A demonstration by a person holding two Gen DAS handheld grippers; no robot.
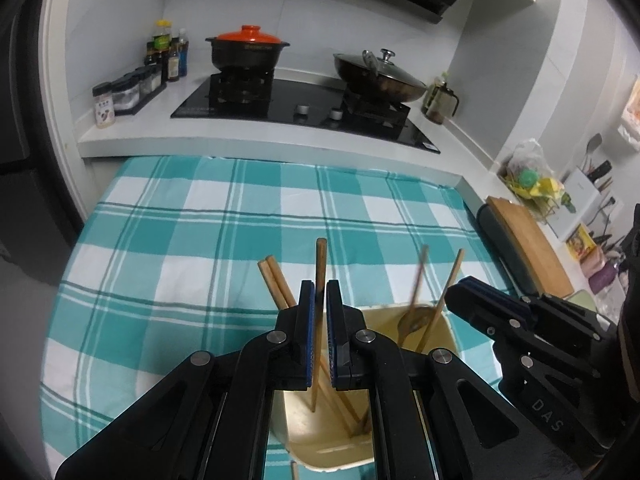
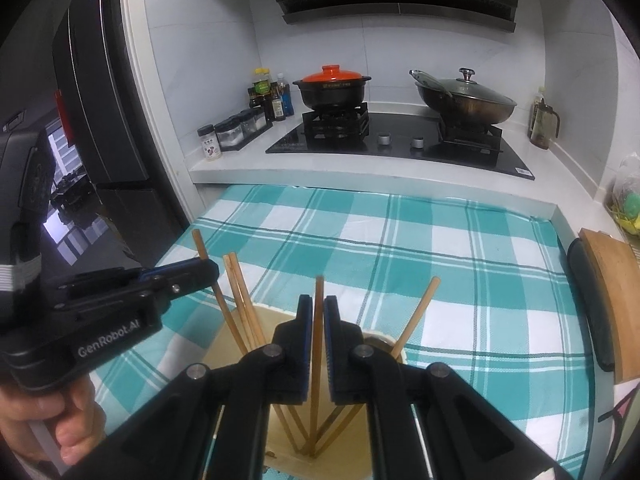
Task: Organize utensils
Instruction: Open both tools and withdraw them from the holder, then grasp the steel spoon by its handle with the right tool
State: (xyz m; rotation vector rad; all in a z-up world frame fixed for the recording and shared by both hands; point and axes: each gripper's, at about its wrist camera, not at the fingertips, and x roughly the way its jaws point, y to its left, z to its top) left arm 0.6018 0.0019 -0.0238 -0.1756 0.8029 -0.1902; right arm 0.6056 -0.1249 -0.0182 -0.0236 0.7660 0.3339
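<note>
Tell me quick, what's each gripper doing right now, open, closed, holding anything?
Left gripper: closed on a wooden chopstick standing in the cream holder.
Right gripper: closed on another chopstick over the same holder.

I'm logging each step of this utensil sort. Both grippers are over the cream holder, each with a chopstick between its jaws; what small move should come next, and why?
Probably open both. The left gripper and right gripper each pinch a chopstick whose lower end already reaches down inside the cream holder, beside other chopsticks, so letting go should leave them standing there.
</note>
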